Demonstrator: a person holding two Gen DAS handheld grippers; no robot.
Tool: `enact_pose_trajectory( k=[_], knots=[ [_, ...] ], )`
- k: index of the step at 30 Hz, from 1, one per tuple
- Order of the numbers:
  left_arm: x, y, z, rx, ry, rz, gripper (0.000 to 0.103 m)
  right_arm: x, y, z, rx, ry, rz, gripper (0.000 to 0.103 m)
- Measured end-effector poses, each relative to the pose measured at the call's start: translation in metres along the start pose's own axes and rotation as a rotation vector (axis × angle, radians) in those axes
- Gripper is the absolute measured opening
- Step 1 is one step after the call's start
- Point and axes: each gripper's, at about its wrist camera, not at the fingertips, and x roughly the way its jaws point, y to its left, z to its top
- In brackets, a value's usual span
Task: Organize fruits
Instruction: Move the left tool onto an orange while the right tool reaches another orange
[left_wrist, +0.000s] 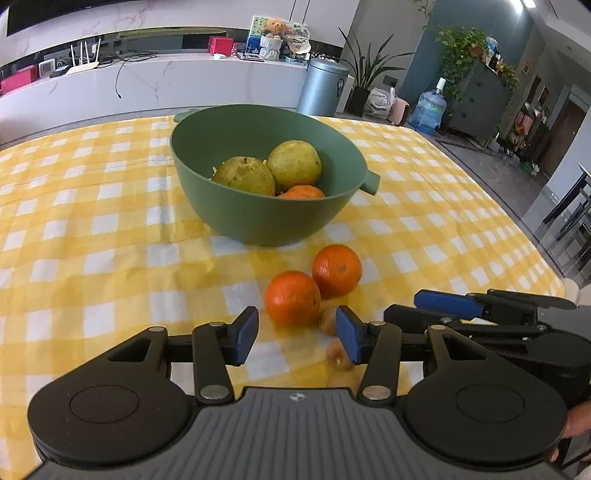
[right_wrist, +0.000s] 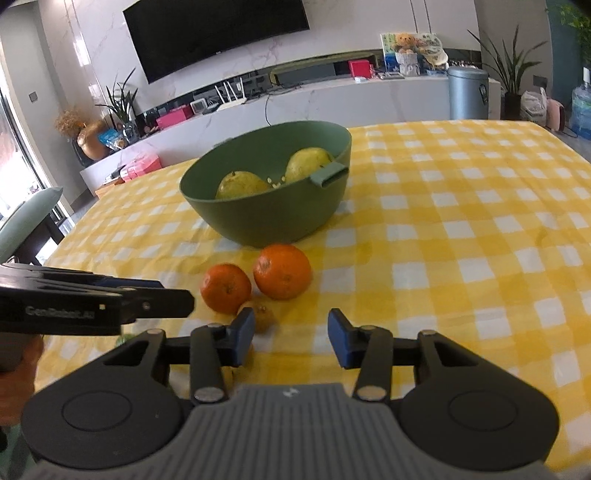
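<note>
A green bowl (left_wrist: 258, 221) (right_wrist: 266, 218) on the yellow checked tablecloth holds two pears (left_wrist: 245, 179) (left_wrist: 295, 164) and one orange (left_wrist: 303, 192). Two more oranges (left_wrist: 293, 297) (left_wrist: 337, 270) lie on the cloth in front of it, touching each other. Small brown fruits (left_wrist: 328, 319) (right_wrist: 263, 317) lie just below them. My left gripper (left_wrist: 297, 338) stands open, its blue pads just short of the nearer orange. My right gripper (right_wrist: 291, 338) is open over bare cloth, with the oranges (right_wrist: 226, 288) (right_wrist: 282, 270) ahead and to its left. Each gripper shows from the side in the other's view.
The table's right edge (left_wrist: 535, 229) drops to a floor with dark chairs. A pale green chair (right_wrist: 29, 221) stands off the left edge. Behind the table are a white counter (left_wrist: 184, 85), a grey bin (left_wrist: 323, 86) and plants. A hand shows at the lower left (right_wrist: 18, 369).
</note>
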Motion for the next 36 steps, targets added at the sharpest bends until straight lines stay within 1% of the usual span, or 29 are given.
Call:
enact_pose_trajectory(
  k=[3,6,9,11,14,17,19,25,28,31,36],
  knots=[
    [0.011,0.005,0.004,-0.019,0.002,-0.003,0.057,0.008,-0.001,0.005,0.013,-0.015,0.019,0.042],
    [0.019,0.009,0.007,-0.034,0.01,-0.018,0.057,0.012,-0.008,0.009,0.059,-0.029,0.025,0.042],
    [0.028,0.008,0.008,-0.02,0.029,-0.016,0.057,0.019,-0.019,0.012,0.129,-0.021,0.036,0.042],
    [0.032,0.006,0.008,-0.013,0.042,-0.012,0.057,0.022,-0.022,0.014,0.147,-0.021,0.043,0.043],
    [0.036,0.007,0.008,-0.019,0.05,-0.016,0.056,0.026,-0.021,0.015,0.142,-0.023,0.053,0.043],
    [0.039,0.01,0.008,-0.037,0.053,-0.023,0.051,0.032,-0.018,0.015,0.133,-0.025,0.06,0.042],
    [0.04,0.011,0.008,-0.05,0.053,-0.042,0.045,0.035,-0.017,0.016,0.132,-0.026,0.061,0.042],
    [0.038,0.007,0.008,-0.03,0.045,-0.029,0.043,0.04,-0.017,0.017,0.139,-0.023,0.056,0.043],
    [0.034,0.008,0.008,-0.031,0.03,0.002,0.043,0.043,-0.016,0.018,0.135,-0.022,0.052,0.043],
    [0.03,0.015,0.01,-0.062,0.014,0.021,0.043,0.048,-0.014,0.018,0.121,-0.017,0.046,0.043],
    [0.032,0.024,0.01,-0.093,0.032,0.036,0.043,0.054,-0.01,0.019,0.103,-0.017,0.048,0.043]
  ],
)
